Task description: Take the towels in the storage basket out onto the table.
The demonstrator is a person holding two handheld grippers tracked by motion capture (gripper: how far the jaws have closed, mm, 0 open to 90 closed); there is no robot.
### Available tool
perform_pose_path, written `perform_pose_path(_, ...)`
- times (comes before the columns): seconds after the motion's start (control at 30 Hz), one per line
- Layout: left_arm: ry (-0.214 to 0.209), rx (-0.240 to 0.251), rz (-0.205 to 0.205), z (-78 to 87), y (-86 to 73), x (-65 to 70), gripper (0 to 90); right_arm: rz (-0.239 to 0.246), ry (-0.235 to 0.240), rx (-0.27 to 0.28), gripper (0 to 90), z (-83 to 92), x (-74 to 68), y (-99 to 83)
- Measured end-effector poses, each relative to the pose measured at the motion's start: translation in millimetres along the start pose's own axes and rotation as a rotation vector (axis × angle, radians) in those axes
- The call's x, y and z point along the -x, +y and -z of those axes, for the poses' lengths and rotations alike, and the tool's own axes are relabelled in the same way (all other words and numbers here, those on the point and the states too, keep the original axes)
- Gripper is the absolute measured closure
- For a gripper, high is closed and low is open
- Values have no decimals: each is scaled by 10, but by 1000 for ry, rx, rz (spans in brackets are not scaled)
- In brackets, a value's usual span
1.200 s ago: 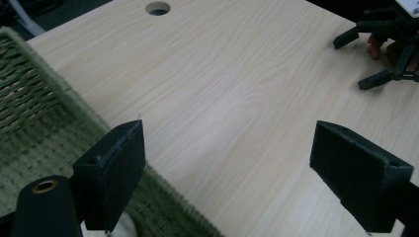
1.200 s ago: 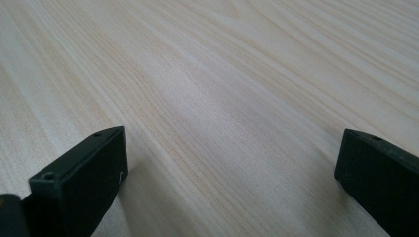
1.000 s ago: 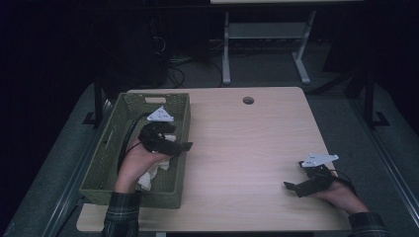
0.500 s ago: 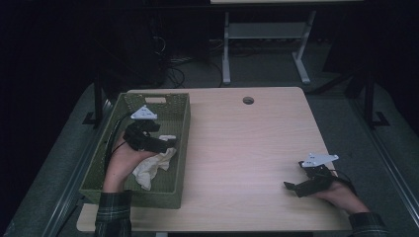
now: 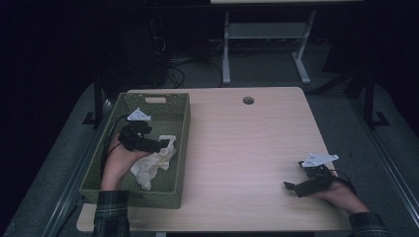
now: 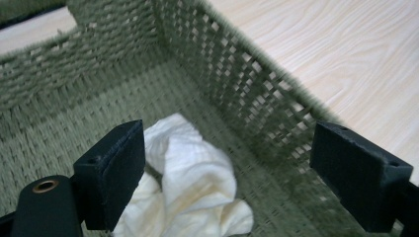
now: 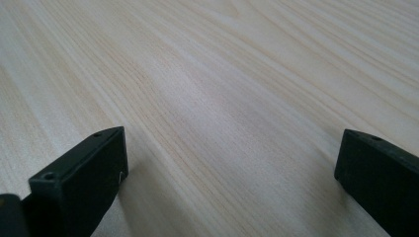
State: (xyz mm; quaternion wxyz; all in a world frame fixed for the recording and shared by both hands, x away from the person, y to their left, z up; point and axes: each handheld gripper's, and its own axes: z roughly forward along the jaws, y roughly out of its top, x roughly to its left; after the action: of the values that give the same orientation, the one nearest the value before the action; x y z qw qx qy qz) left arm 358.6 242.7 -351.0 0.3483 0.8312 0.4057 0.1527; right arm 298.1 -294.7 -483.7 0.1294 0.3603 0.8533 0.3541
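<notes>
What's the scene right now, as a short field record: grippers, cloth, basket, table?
left gripper: open, inside the basket, over the cloth
right gripper: open, low over bare table at the right
cloth: white, crumpled, on the basket floor
basket: green woven, at the table's left
table: light wood, round hole near the far edge

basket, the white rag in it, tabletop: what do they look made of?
Basket: looks like woven fibre or wicker-style plastic, olive green, matte; open weave with gaps in the walls. Can't tell which.
Rag: soft cotton-like cloth, off-white; crumpled folds, faint grid texture.
Tabletop: pale wood or wood-look laminate, smooth with a light sheen; straight grain lines. Probably laminate.
</notes>
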Motion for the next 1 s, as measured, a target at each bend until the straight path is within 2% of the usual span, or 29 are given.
perform_pose_path(0.2,13,-32,19,-132,-107,-92,134,-3,0,1,0,0,-2,1)
perform_pose_path(0.43,63,-110,16,-318,-241,-183,134,-3,0,1,0,0,-2,0)
perform_pose_path(0.6,75,-131,33,-414,-307,-215,134,-3,0,1,0,0,-2,0)
perform_pose_path(0.63,79,-155,36,-455,-331,-221,134,1,-1,0,0,1,0,-1)
perform_pose_path(0.73,92,-177,36,-485,-345,-216,133,1,-1,0,0,2,0,-2)
perform_pose_path(0.87,83,-220,43,-537,-374,-226,127,2,-1,-2,0,3,0,-1)
perform_pose_path(1.0,82,-268,68,-599,-417,-236,123,1,-1,-2,0,3,-1,-2)
